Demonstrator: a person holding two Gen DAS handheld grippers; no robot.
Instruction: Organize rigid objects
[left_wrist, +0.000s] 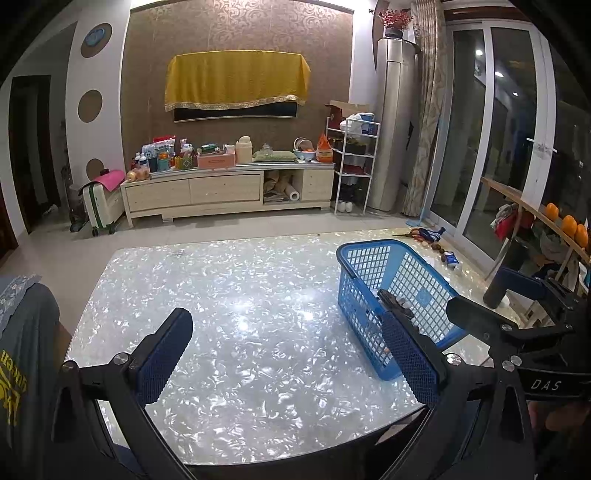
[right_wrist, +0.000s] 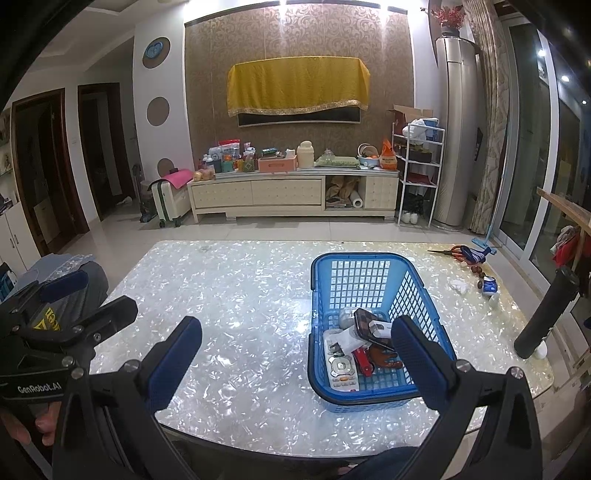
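While both tools hang over the near edge of the shiny counter (right_wrist: 240, 295), nothing's gripped in either one. Left tool (left_wrist: 291, 354) sits at about 7 o'clock of the counter, fingers spread wide, only bare surface between them. Moving right, the right tool (right_wrist: 299, 354) is spread just as wide, its right finger (right_wrist: 417, 354) over the near corner of the blue basket (right_wrist: 369, 260), which stands at roughly 4 o'clock of the counter. Stuff's piled in the basket's near half: a white remote (right_wrist: 341, 369) flat at the front, a red thing (right_wrist: 361, 361) beside it, a dark phone (right_wrist: 365, 325) lying tilted on top. Further right, at 2 o'clock, scissors (right_wrist: 448, 252) lie near the far edge, and a black cylinder (right_wrist: 546, 314) stands leaning at 3 o'clock.
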